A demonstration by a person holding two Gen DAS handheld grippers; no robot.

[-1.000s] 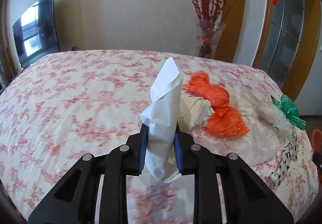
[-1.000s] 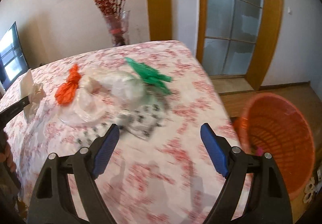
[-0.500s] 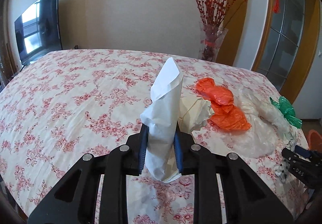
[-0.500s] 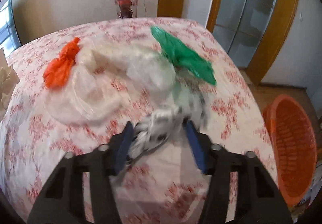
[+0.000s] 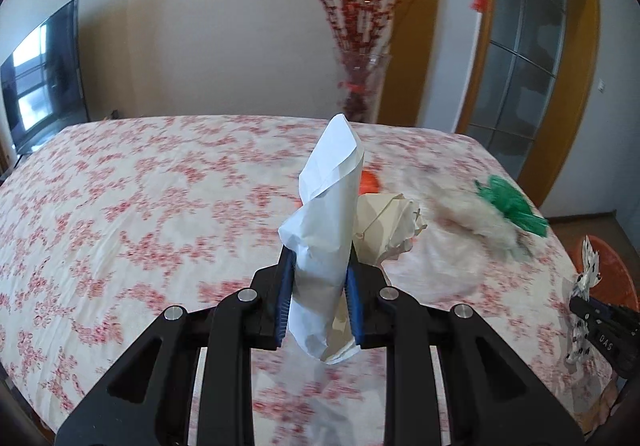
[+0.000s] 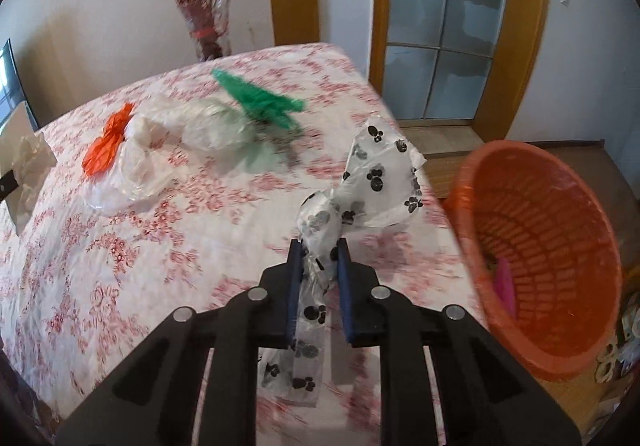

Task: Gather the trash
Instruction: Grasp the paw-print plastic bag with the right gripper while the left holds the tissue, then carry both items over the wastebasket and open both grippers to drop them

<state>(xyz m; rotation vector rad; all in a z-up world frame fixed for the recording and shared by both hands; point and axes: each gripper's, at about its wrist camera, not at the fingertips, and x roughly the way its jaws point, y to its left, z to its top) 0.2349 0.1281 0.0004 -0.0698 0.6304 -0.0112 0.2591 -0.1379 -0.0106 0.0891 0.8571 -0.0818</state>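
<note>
My left gripper is shut on a crumpled white paper, held upright above the floral tablecloth. My right gripper is shut on a clear paw-print plastic bag, lifted over the table's right edge beside the orange trash basket. On the table lie a green bag, a clear plastic bag and an orange bag. The right gripper with its bag shows at the right edge of the left wrist view.
A glass vase with red branches stands at the table's far edge. A television is at the left. A glass-paned door is behind the basket. Something pink lies inside the basket.
My right gripper closed on the paw-print bag and lifted it off the table toward the basket. My left gripper kept its hold on the white paper.
</note>
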